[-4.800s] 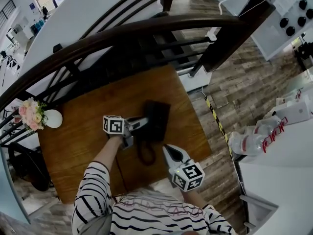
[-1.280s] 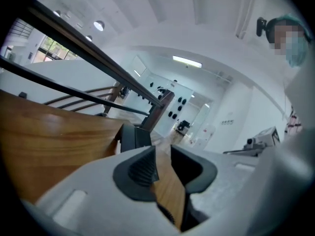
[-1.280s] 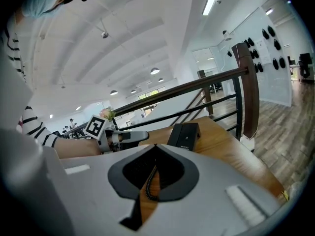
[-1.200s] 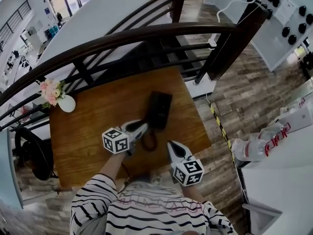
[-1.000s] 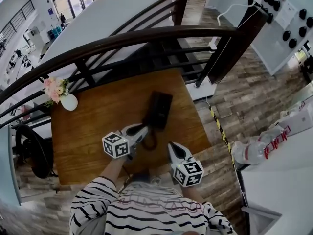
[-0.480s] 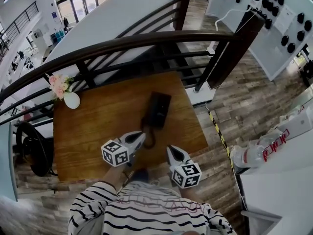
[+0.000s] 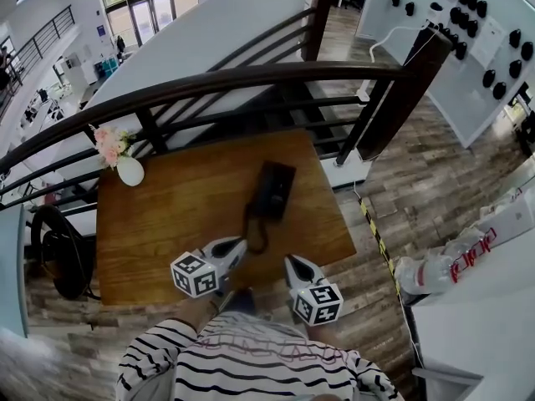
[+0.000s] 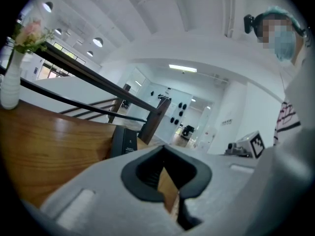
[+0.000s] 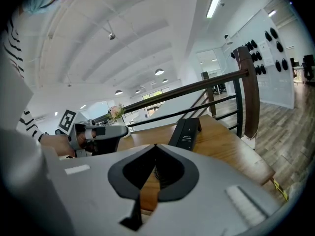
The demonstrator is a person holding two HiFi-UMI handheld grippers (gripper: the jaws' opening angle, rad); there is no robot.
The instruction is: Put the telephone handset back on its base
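Observation:
A black telephone (image 7: 272,189) lies on the wooden table (image 7: 167,215), its handset resting along the base, and its coiled cord (image 7: 254,234) loops toward me. My left gripper (image 7: 236,245) is shut and empty, just short of the cord near the table's front edge. My right gripper (image 7: 292,262) is also shut on nothing, at that edge to the right. The left gripper view shows the telephone (image 8: 123,140) beyond the closed left gripper (image 8: 163,148). The right gripper view has the telephone (image 9: 186,132) ahead of the right gripper (image 9: 155,146), with the left gripper (image 9: 106,131) off to the left.
A white vase (image 7: 129,170) of pink flowers (image 7: 107,144) stands at the table's far left corner. A dark curved railing (image 7: 251,73) runs behind the table, with a thick post (image 7: 393,94) at the right. Wood-plank floor (image 7: 418,174) lies to the right.
My left gripper has drawn back from the telephone and cord toward the table's front edge. The right gripper has stayed at that edge. The head view has tilted to show more of the room.

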